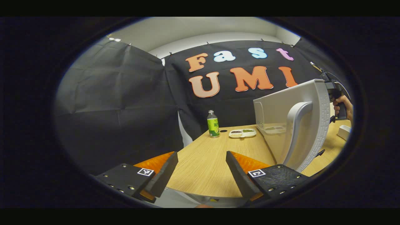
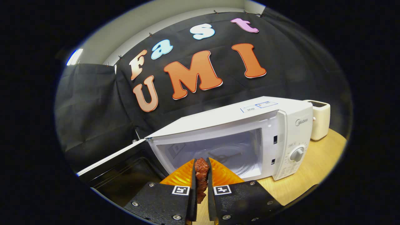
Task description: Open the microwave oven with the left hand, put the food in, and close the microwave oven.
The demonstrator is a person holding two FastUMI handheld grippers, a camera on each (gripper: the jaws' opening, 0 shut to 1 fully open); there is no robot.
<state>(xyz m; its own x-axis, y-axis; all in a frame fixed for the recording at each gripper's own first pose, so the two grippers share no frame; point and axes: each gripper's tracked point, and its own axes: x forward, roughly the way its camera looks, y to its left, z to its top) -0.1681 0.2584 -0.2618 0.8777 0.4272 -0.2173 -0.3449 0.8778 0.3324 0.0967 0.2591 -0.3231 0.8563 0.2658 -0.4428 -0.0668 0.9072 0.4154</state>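
Observation:
The white microwave (image 2: 250, 125) stands on the wooden table with its door (image 2: 115, 164) swung wide to the left and its cavity (image 2: 218, 153) showing a glass turntable. My right gripper (image 2: 201, 181) is shut on a brown piece of meat (image 2: 201, 175), held just in front of the cavity opening. In the left gripper view, the open door (image 1: 307, 125) with its curved handle (image 1: 297, 131) stands at the right. My left gripper (image 1: 201, 168) is open and empty, just left of that door. A hand (image 1: 342, 104) holding the other gripper shows past the door.
A green-labelled bottle (image 1: 213, 124) and a white divided food tray (image 1: 242, 133) sit at the far side of the table (image 1: 203, 165). A cream toaster (image 2: 318, 120) stands right of the microwave. The table's front edge lies close below my left gripper.

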